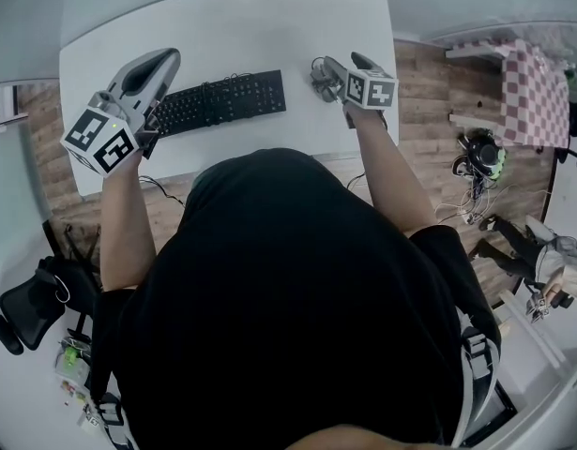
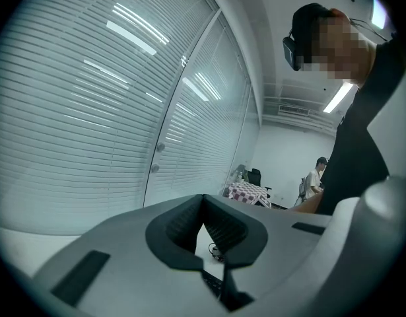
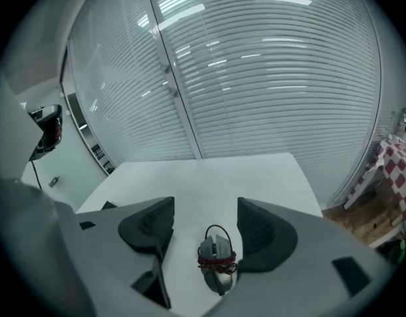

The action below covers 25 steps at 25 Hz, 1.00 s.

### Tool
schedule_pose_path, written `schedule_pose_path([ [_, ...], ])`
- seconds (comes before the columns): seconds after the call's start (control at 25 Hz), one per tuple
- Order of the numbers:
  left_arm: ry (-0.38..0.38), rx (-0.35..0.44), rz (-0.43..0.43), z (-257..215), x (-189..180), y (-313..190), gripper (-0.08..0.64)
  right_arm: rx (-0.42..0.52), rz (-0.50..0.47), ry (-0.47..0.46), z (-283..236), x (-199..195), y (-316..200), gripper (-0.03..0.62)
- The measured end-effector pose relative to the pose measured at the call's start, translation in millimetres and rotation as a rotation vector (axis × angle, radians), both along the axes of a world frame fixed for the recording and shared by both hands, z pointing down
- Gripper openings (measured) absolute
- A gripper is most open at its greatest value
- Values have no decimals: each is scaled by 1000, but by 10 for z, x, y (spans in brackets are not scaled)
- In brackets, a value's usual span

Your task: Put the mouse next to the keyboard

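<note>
A black keyboard [image 1: 222, 101] lies across the middle of the white table [image 1: 269, 26]. To its right rests a grey mouse [image 1: 321, 80] with its cable wound round its body. My right gripper [image 1: 327, 71] is low over it. In the right gripper view the mouse [image 3: 216, 259] lies between the jaws of that gripper [image 3: 204, 226], nearer the right pad [image 3: 255, 230], with bare table showing on its left side. My left gripper [image 1: 164, 62] hovers by the keyboard's left end. Seen in its own view, the left gripper [image 2: 203, 200] has its tips together and holds nothing.
The table's right edge runs just beyond the mouse, with wooden floor below. A small table with a checkered cloth [image 1: 527, 92] stands at the far right, and a person [image 1: 551, 261] sits near it. A black chair [image 1: 30, 303] is at the lower left. Glass walls with blinds lie beyond the table.
</note>
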State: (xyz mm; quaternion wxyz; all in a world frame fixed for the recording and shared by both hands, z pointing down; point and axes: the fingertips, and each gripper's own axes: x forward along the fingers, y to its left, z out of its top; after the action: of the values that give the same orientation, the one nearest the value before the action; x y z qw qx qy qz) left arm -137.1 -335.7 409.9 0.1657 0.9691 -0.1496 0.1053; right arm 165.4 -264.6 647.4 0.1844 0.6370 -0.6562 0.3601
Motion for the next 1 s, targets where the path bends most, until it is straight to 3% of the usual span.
schedule_pose_path([
  [0.16,10,17,0,-80,67,47,20,89,-5,6,-297,27,-67,249],
  [0.72,22,24,-2,-147,152,197,20,274,-45,21,-1107,2,-110,121],
  [1.0,44,31,-8,-187,158,255,20,338,-57,37,-1396,-30,-67,87],
])
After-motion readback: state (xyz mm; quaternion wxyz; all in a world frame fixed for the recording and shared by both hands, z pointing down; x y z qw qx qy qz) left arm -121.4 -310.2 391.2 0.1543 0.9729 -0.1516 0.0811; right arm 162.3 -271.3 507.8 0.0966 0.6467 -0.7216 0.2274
